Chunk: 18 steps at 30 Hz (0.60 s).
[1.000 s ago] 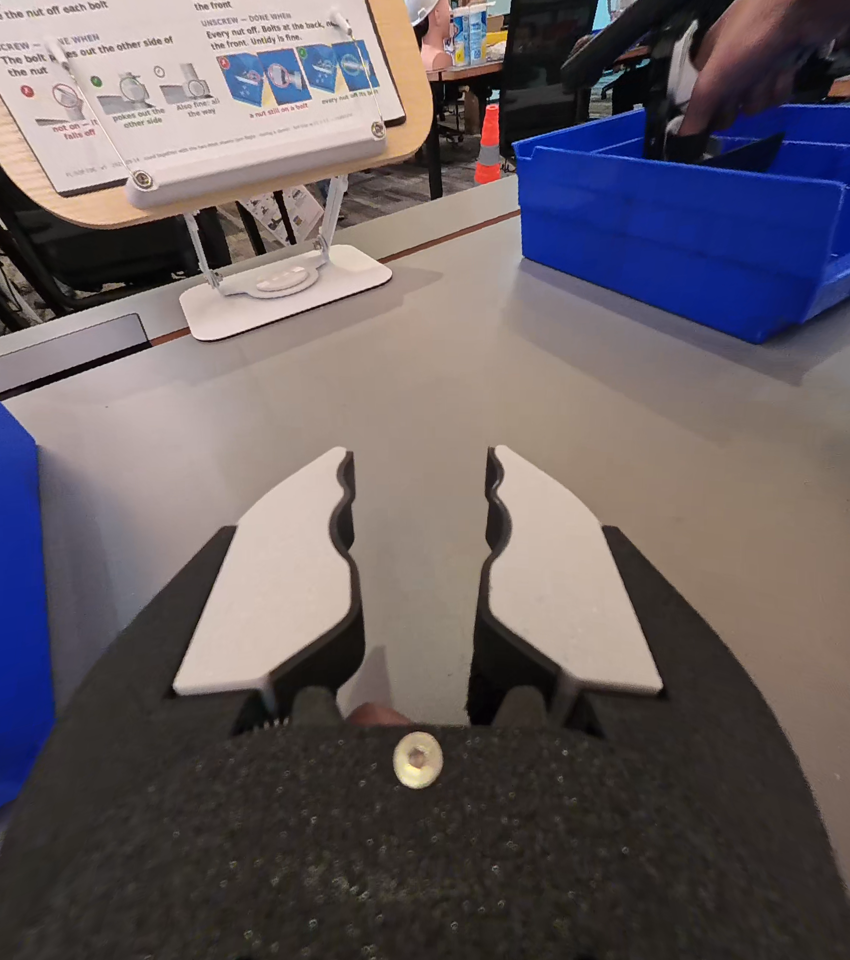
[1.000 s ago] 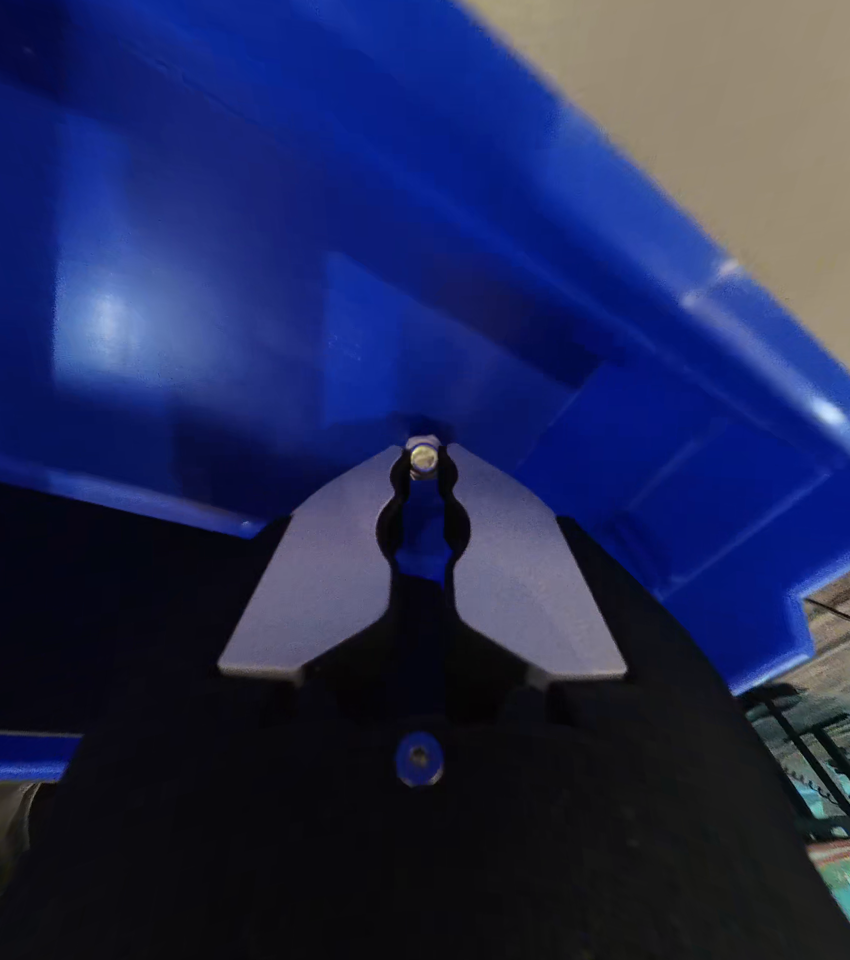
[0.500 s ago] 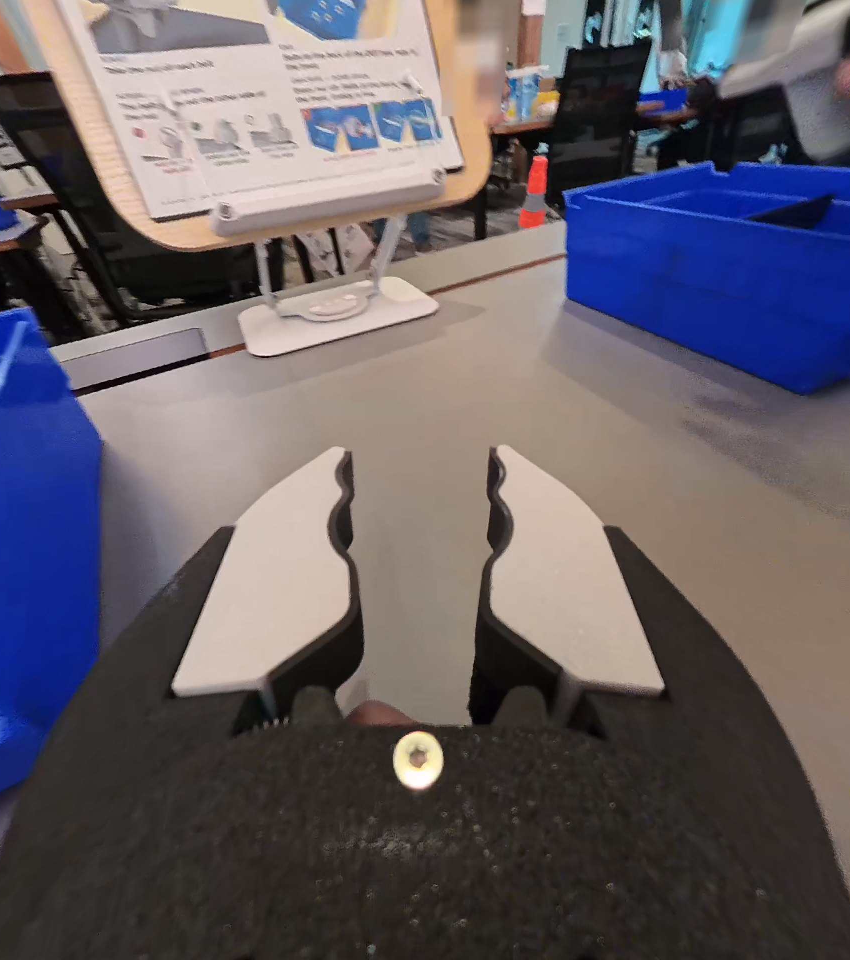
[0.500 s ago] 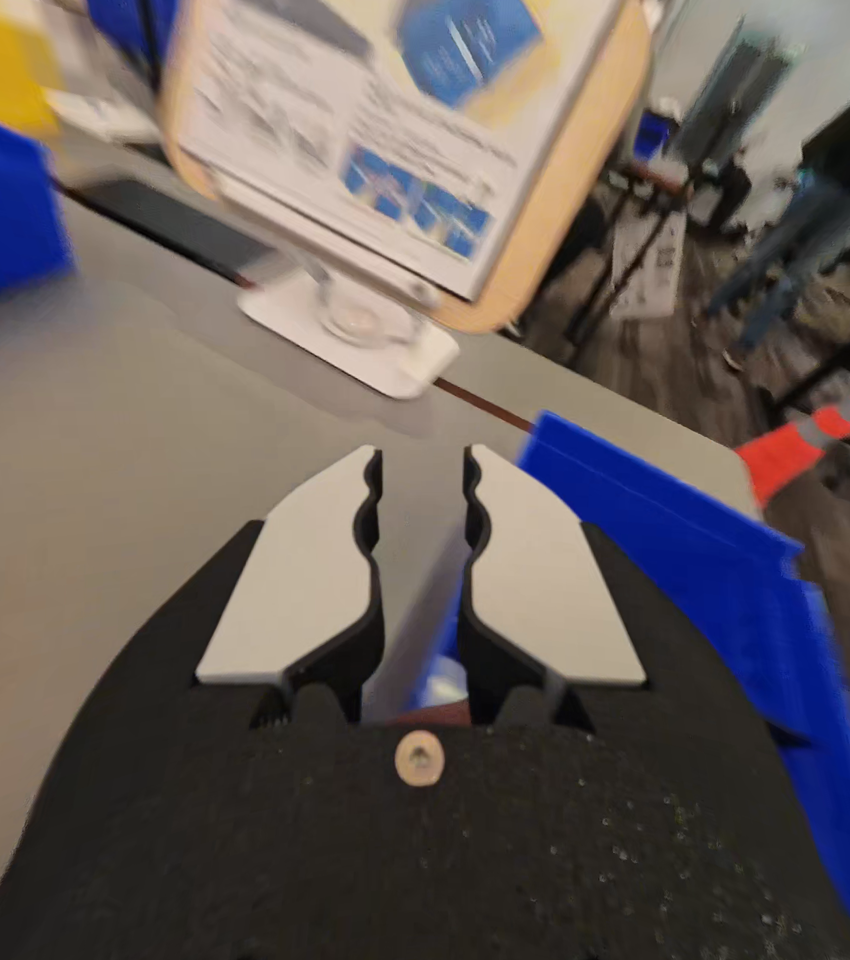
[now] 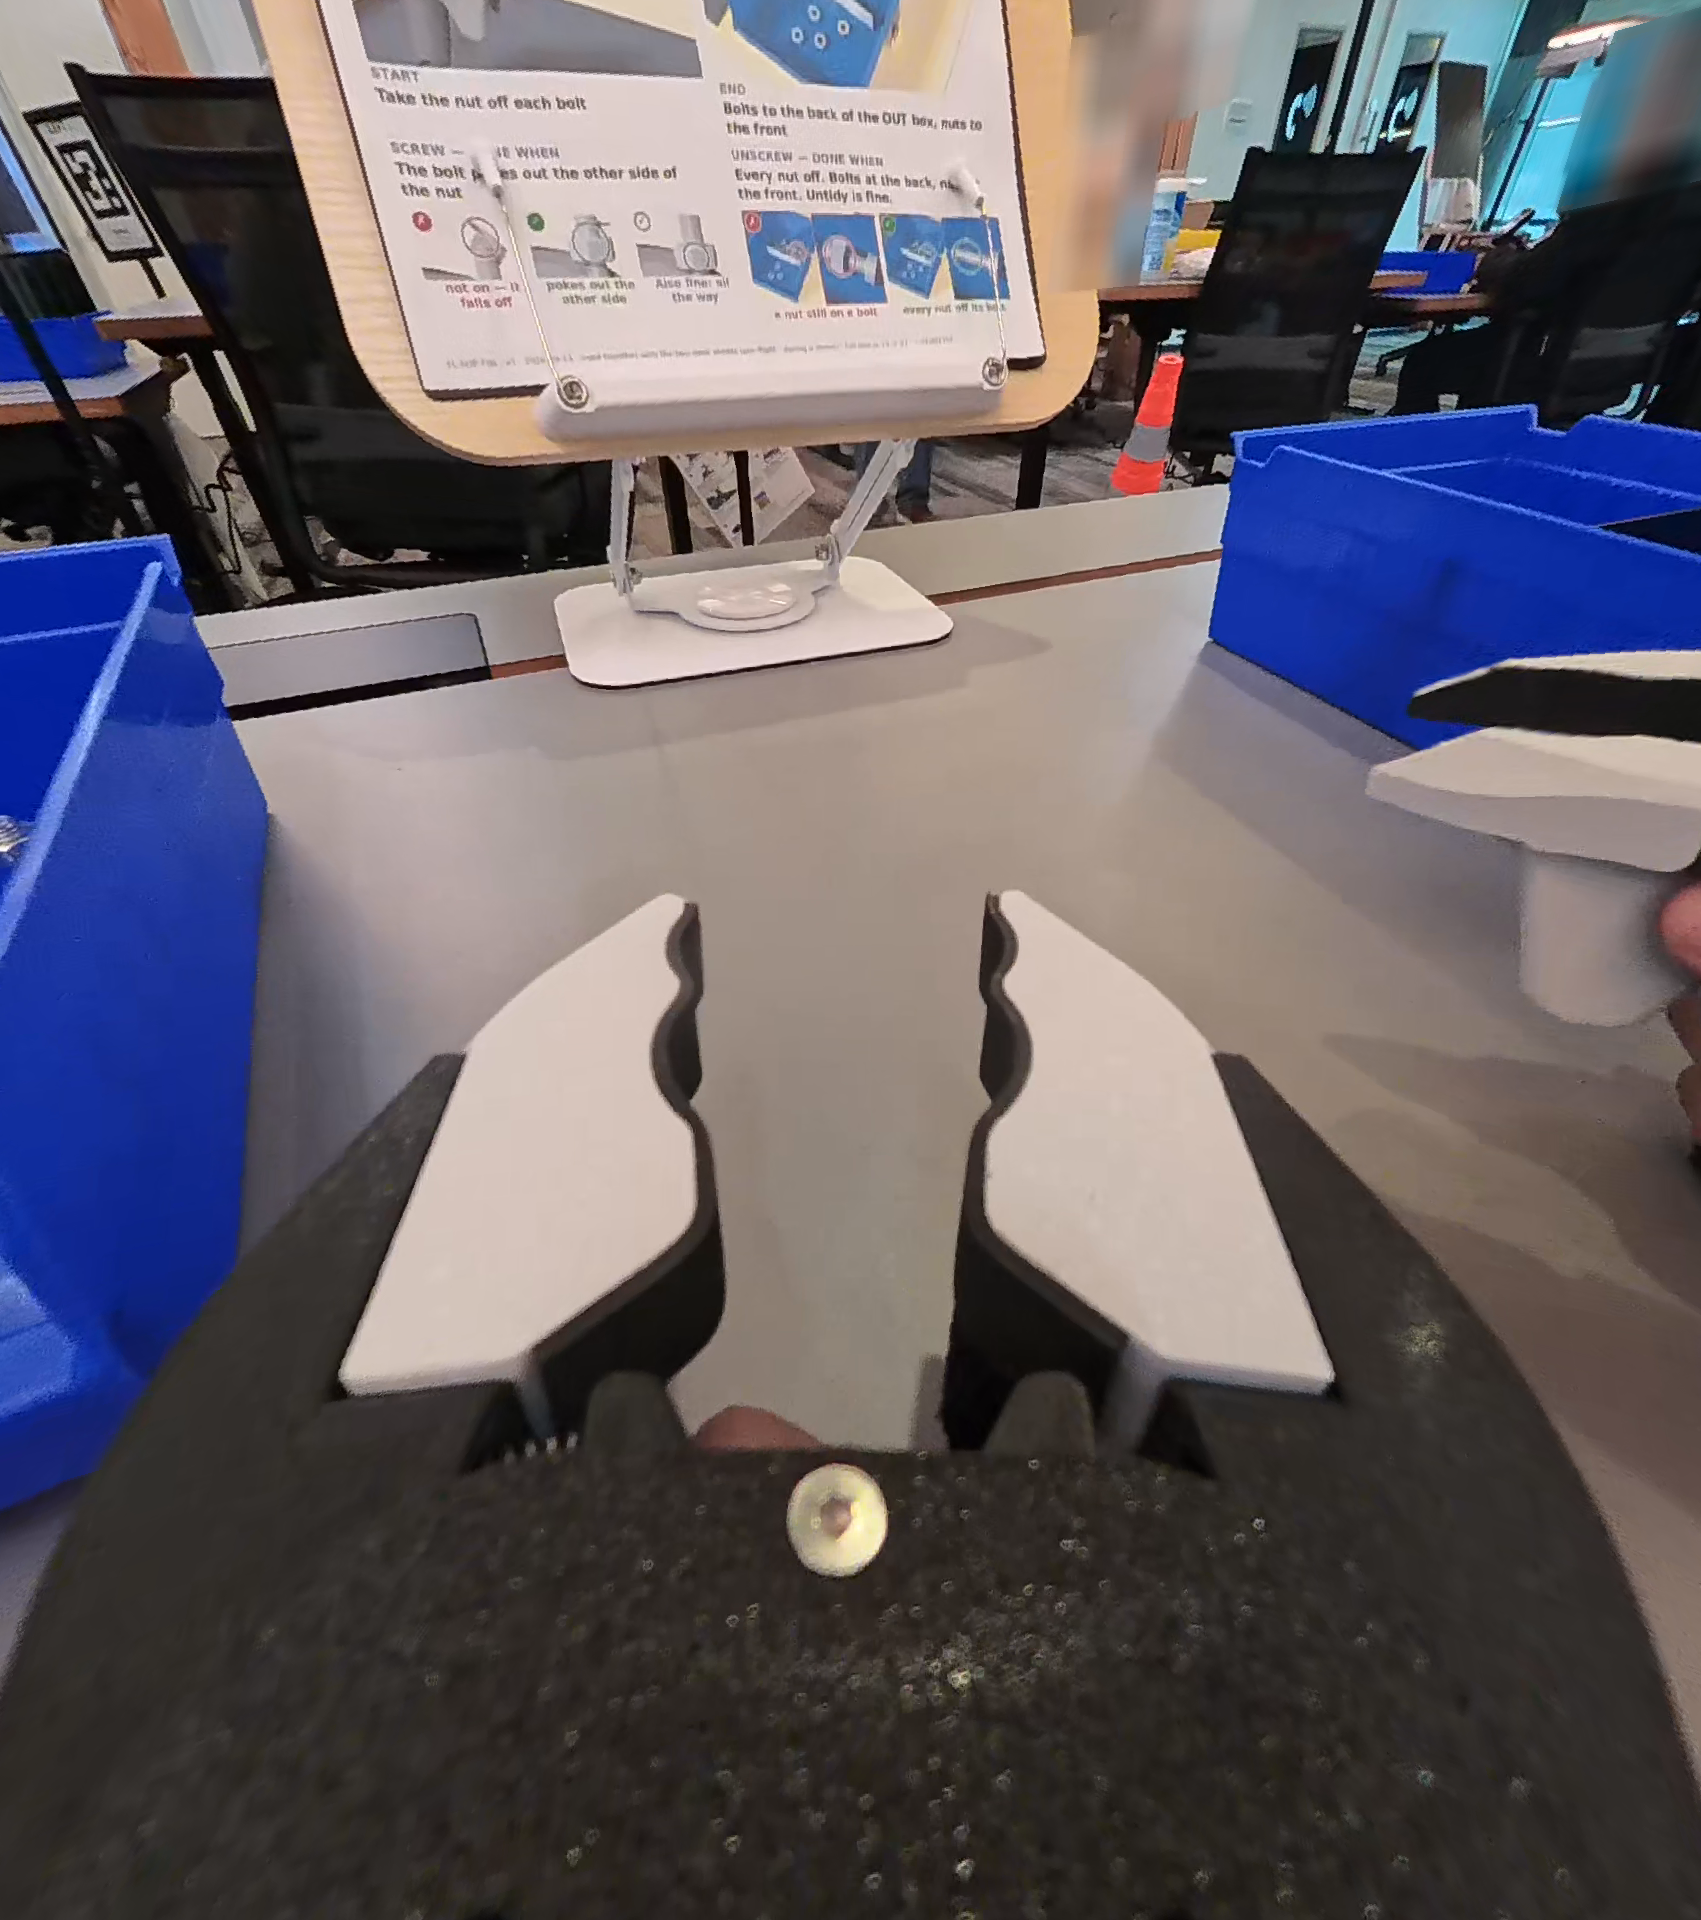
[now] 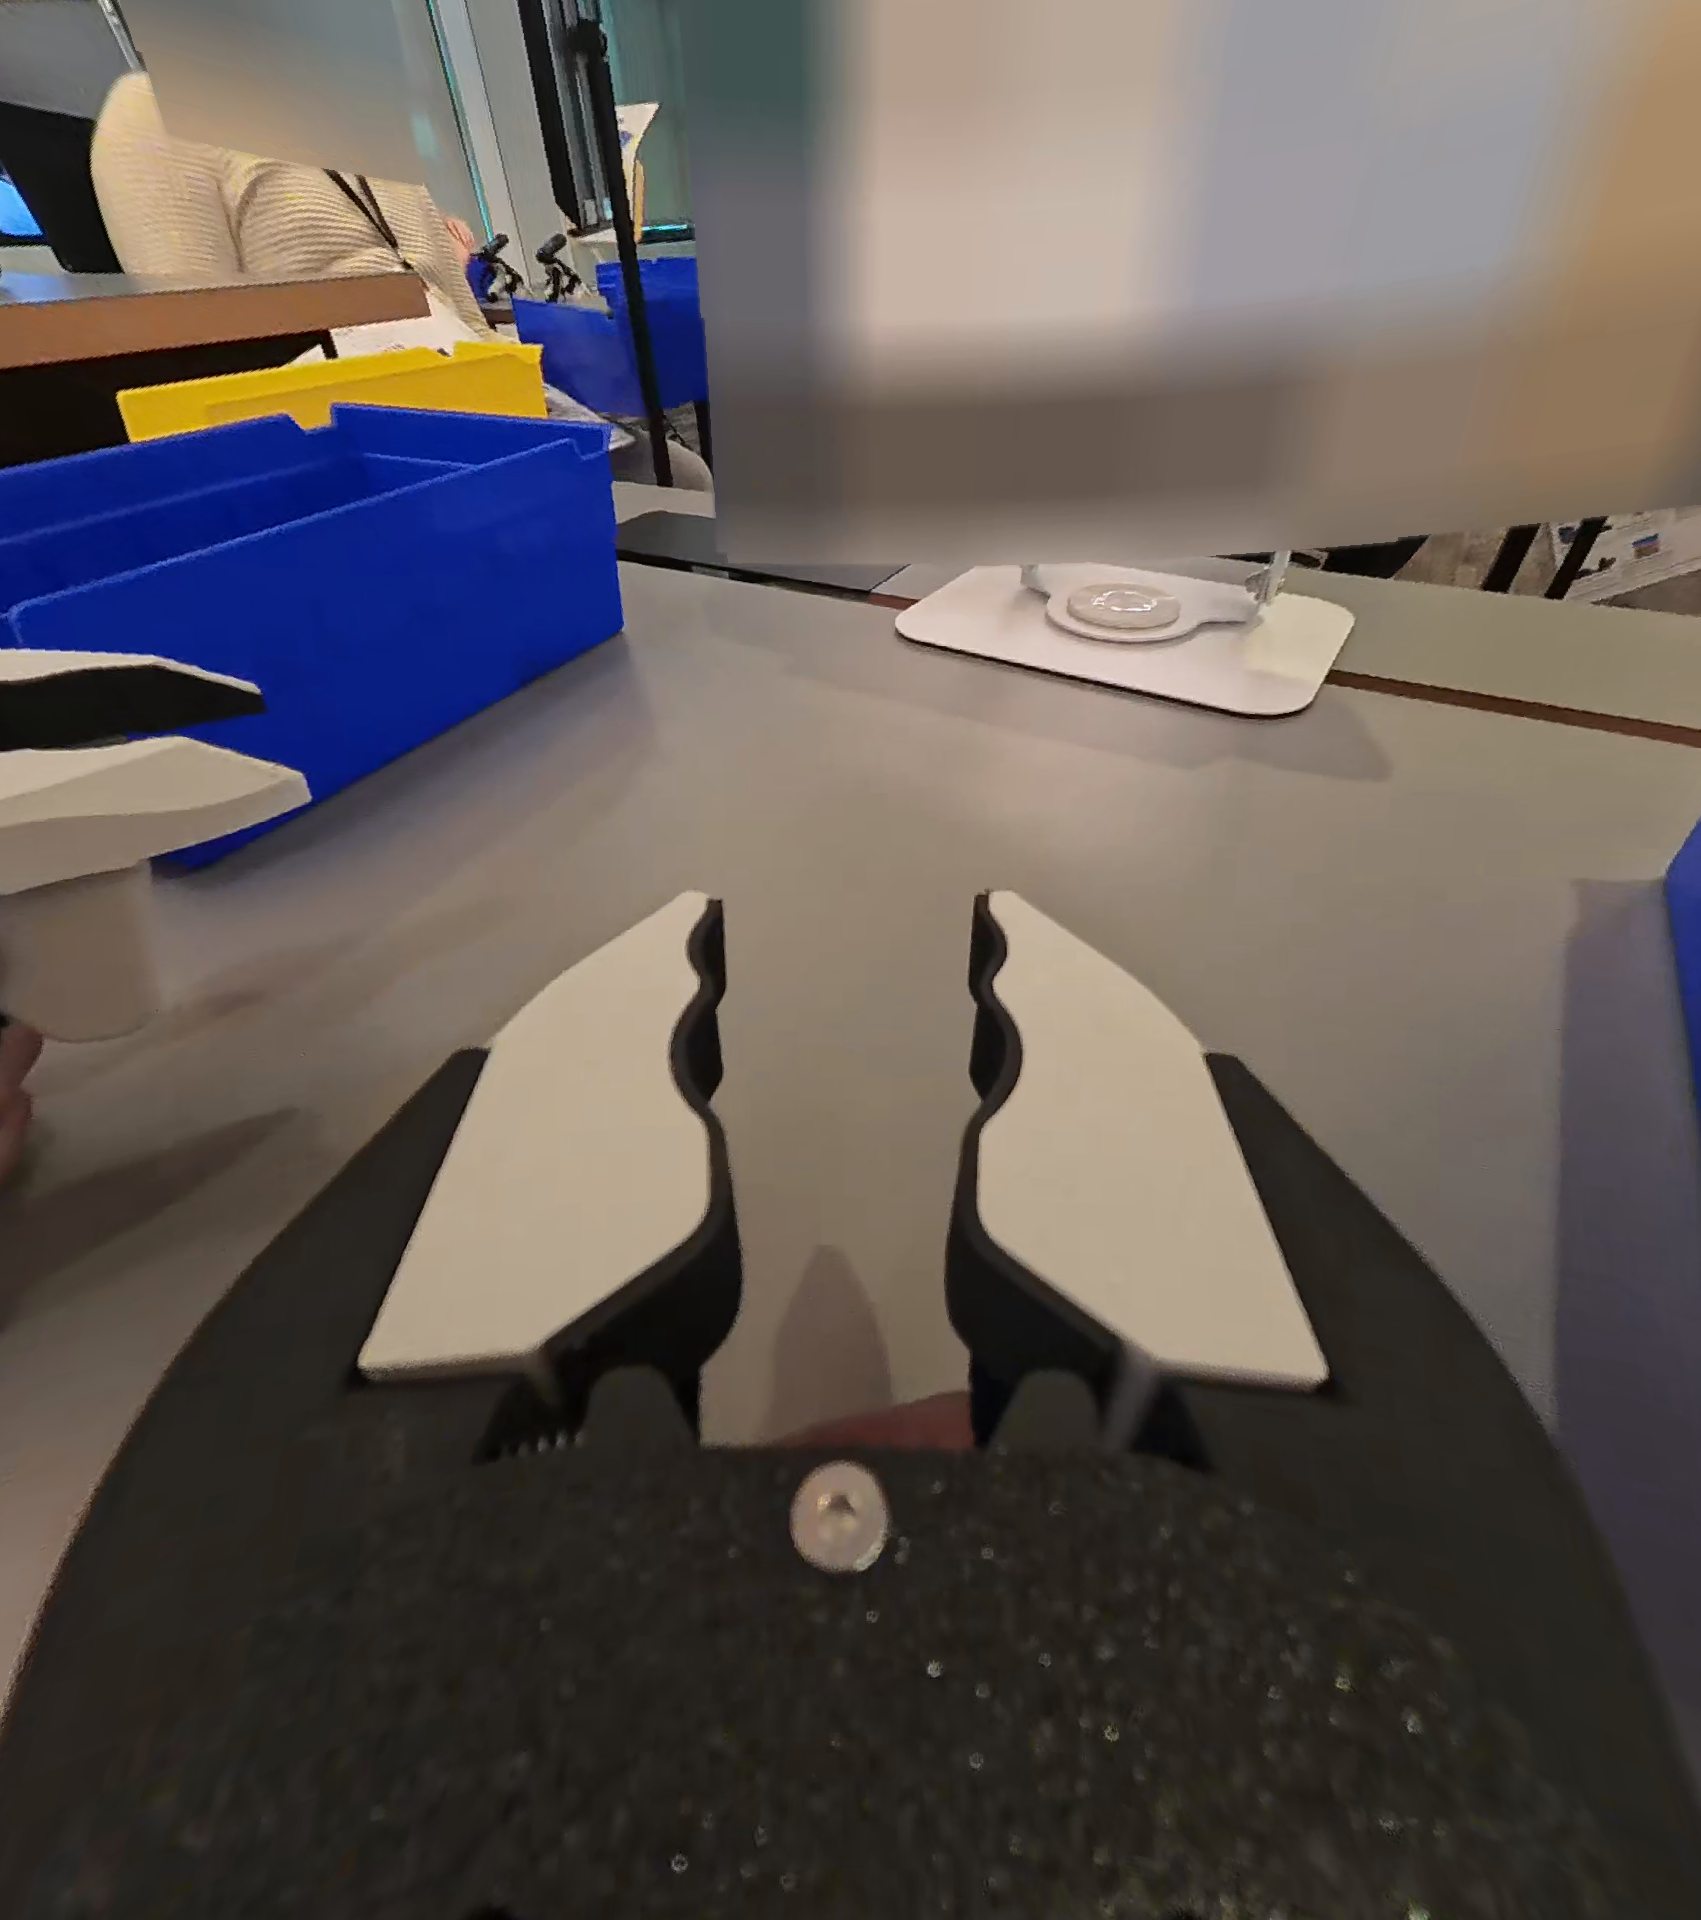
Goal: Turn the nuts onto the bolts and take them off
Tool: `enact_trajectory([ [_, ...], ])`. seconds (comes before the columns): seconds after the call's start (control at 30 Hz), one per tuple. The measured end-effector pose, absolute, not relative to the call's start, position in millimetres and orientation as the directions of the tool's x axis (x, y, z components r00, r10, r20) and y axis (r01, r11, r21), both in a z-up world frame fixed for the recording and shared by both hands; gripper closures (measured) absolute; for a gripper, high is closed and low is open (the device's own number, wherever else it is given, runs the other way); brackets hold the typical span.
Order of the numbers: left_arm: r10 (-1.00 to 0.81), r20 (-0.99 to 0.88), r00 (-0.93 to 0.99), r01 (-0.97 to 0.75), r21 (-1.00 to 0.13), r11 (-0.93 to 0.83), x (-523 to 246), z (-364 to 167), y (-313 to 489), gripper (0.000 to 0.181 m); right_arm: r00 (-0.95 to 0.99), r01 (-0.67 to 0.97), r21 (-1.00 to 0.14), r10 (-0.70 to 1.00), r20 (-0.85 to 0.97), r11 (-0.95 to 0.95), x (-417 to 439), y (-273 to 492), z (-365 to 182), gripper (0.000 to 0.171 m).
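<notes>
A small bolt with what may be a nut on it lies inside the left bin, near its wall; it should handle as light, stiff, slippery steel, best pinched across the nut's flats. The left gripper and right gripper both gape empty over the table; 2 bins flank them, the right bin well apart.

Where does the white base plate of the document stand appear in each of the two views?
Left wrist view: white base plate sits upper centre, at the far edge of the grey table.
Right wrist view: it sits upper right of centre.
Shared landmark: the blue bin.
</notes>
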<state>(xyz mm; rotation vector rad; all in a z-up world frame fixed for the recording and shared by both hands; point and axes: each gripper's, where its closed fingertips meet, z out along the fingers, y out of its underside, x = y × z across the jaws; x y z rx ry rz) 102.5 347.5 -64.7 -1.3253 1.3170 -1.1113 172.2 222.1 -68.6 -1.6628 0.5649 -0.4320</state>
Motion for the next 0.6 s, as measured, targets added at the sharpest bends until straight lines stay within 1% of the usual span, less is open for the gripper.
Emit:
enact_trajectory([
  [0.13, -1.0, -0.015, 0.016, -0.175, -0.984, 0.011, 104, -67, 347, 0.129, 0.815, -0.111, -0.988, -0.578, -0.031, -0.104, 170, 221, -67, 0.129],
  [0.27, -1.0, -0.019, 0.01, -0.177, -0.984, 0.016, 104, -68, 346, 0.129, 0.821, -0.109, -0.986, -0.571, -0.018, -0.126, 169, 223, -69, 0.128],
  [0.4, -1.0, -0.011, -0.029, -0.171, -0.985, 0.016, 101, -64, 340, 0.131, 0.823, -0.122, -0.986, -0.566, -0.037, -0.113, 169, 222, -69, 0.129],
  [0.47, -0.997, -0.006, -0.072, -0.157, -0.987, 0.018, 90, -40, 339, 0.13, 0.826, -0.13, -0.985, -0.562, -0.042, -0.117, 170, 223, -70, 0.13],
  [0.53, -0.993, -0.119, -0.026, -0.12, -0.985, 0.121, 79, 3, 366, 0.13, 0.83, -0.134, -0.983, -0.557, -0.044, -0.122, 169, 224, -71, 0.13],
  [0.6, -0.967, -0.252, 0.045, -0.155, -0.958, 0.242, 74, 36, 415, 0.132, 0.834, -0.135, -0.983, -0.55, -0.044, -0.126, 168, 224, -71, 0.13],
])
